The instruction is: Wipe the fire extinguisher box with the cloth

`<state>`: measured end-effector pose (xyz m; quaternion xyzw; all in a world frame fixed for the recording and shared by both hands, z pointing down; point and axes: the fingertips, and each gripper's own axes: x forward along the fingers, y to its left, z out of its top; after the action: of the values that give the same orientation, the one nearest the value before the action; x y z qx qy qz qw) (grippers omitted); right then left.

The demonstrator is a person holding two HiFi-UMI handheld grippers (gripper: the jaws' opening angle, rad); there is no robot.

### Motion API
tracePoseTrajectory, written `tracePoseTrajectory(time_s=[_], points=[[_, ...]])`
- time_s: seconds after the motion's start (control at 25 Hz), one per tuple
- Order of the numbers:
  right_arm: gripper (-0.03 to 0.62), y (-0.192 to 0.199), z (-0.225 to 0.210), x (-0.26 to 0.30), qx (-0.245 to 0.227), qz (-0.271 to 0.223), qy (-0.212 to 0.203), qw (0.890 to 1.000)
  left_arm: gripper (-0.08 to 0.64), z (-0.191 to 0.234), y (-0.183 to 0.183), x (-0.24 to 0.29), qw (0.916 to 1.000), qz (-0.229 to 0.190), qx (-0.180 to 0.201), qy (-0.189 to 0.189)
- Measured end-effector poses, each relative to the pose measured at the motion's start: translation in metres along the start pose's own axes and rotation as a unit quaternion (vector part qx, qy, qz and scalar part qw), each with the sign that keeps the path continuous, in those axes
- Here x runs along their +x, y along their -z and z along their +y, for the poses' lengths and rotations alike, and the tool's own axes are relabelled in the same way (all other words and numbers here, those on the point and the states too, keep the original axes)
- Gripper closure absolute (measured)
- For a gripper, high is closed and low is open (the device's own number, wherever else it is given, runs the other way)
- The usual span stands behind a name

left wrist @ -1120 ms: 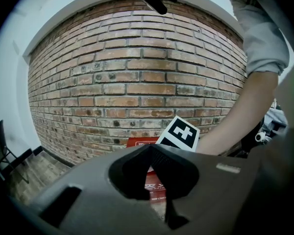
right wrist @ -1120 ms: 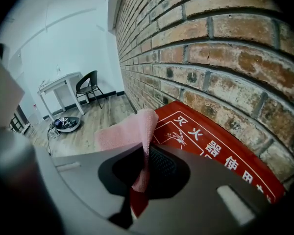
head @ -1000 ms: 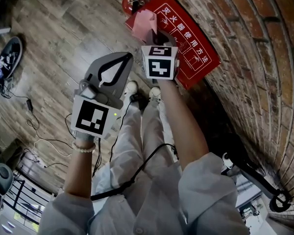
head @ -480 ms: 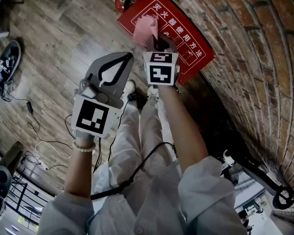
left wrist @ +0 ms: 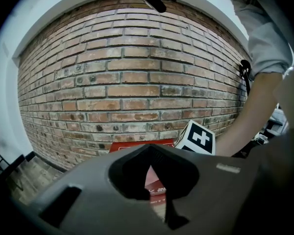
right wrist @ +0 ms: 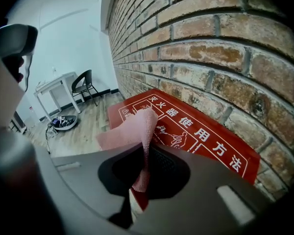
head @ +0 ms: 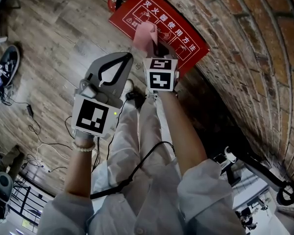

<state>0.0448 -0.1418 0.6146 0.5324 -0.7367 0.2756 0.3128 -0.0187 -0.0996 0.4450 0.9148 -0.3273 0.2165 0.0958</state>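
Since a second ago the pink cloth has slid from the fire extinguisher box's corner toward its middle. The left gripper has its jaws together and empty, short of the box. The right gripper is clamped on the cloth, which stands over the red lid just ahead.

The cloth hides part of the box.

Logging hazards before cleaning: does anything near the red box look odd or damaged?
Nothing on the fire extinguisher box looks damaged; it stands by the brick wall. The only untidy thing is loose cables trailing over the wooden floor. The cloth is pinched in the right gripper.
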Motion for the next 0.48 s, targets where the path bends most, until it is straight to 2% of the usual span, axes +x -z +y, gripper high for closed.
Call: tracePoseTrajectory(time_s=[0.48], points=[[0.575,0.036,-0.025,-0.034,0.014,0.008,0.015,1.000,0.571,-0.026,-0.006,0.011,0.9999,-0.002,0.004,0.016]])
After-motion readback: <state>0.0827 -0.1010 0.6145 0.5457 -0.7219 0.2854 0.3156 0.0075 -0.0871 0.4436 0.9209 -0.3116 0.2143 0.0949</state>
